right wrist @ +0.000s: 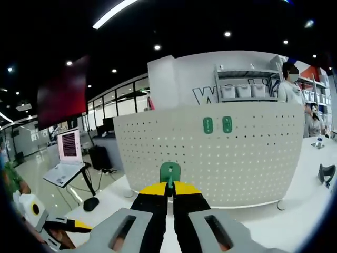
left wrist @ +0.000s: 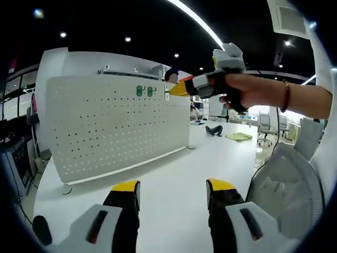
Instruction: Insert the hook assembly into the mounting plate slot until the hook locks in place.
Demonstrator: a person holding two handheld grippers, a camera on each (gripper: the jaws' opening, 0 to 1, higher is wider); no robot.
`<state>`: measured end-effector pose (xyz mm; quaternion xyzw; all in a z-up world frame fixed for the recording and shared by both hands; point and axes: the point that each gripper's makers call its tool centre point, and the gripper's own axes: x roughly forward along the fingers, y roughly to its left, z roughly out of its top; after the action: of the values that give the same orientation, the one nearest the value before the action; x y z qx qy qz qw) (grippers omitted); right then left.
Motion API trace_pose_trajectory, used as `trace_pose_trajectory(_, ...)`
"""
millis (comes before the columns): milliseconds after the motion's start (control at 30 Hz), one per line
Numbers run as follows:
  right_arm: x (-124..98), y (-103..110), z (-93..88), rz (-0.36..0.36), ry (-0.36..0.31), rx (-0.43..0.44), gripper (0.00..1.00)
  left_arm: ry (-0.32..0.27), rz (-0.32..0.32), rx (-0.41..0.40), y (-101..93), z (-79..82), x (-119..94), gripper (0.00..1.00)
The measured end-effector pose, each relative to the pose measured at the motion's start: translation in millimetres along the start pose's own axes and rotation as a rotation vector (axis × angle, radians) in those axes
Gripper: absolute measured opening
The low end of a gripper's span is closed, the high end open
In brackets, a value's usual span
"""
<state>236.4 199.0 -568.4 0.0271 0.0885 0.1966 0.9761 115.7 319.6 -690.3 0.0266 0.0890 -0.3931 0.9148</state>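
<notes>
A white perforated mounting plate (left wrist: 116, 126) stands upright on the white table (left wrist: 174, 158). Two green hooks (left wrist: 145, 90) hang near its top. My left gripper (left wrist: 174, 185) is open and empty, low over the table in front of the plate. A hand holds my right gripper (left wrist: 179, 88) up at the plate's upper right edge. In the right gripper view, my right gripper (right wrist: 169, 188) is shut on a green hook assembly (right wrist: 170, 173), a short way in front of the plate (right wrist: 231, 158) and below its two hung hooks (right wrist: 217, 125).
A mesh chair back (left wrist: 284, 184) stands close at my right. A black object (left wrist: 214, 130) and a yellow pad (left wrist: 238, 136) lie farther along the table. Beyond the plate's left end are a laptop (right wrist: 68, 147) and a mouse (right wrist: 90, 204). A person (right wrist: 289, 87) stands behind the plate.
</notes>
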Motion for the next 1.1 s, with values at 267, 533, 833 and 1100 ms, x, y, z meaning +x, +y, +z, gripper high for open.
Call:
trace_pose_trajectory(267, 10, -1, 11.1, -0.013, -0.022, -0.034, 0.01, -0.006, -0.011, -0.005, -2.1, 0.1, 1, 0.53)
trace_pose_trajectory(533, 18, -14, 16.6, -0.05, -0.038, -0.012, 0.01, -0.022, -0.009, -0.016, 1.3, 3.1, 0, 0.54)
trace_pose_trajectory(833, 30, -19, 32.1, -0.078, -0.075, 0.01, 0.01, -0.003, -0.006, -0.028, 6.0, -1.5, -5, 0.55)
trace_pose_trajectory(1100, 43, -17, 39.1, -0.088, -0.08, 0.0, 0.01, -0.01, -0.013, -0.027, 8.8, 0.5, -4, 0.56)
